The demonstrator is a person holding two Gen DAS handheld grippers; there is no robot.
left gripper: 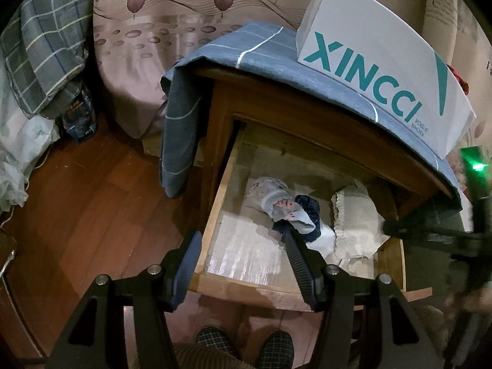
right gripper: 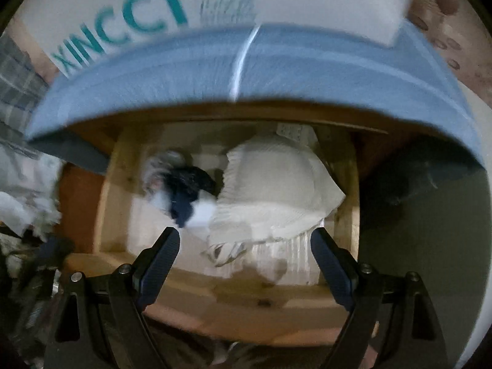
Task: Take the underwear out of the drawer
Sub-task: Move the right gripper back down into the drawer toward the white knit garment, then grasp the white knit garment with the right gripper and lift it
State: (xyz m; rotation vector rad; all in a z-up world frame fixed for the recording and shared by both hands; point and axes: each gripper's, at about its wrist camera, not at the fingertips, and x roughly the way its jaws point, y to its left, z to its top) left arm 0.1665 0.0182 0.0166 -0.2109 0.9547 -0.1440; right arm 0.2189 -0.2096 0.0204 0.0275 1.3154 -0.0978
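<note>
Right gripper [right gripper: 245,247]: jaws spread wide, empty, aimed down into the open drawer [right gripper: 113,203].
Left gripper [left gripper: 243,246]: half open, nothing held, parked over the drawer's front left corner.
White underwear [right gripper: 276,193]: lay just beyond the right fingertips, centred between them, long axis across the drawer; nearer the right hand.
Dark bundle [right gripper: 184,190]: left of it.

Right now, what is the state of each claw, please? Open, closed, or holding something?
Left claw: open, holding nothing, above the drawer front.
Right claw: wide open, empty, over the cream garment.
</note>
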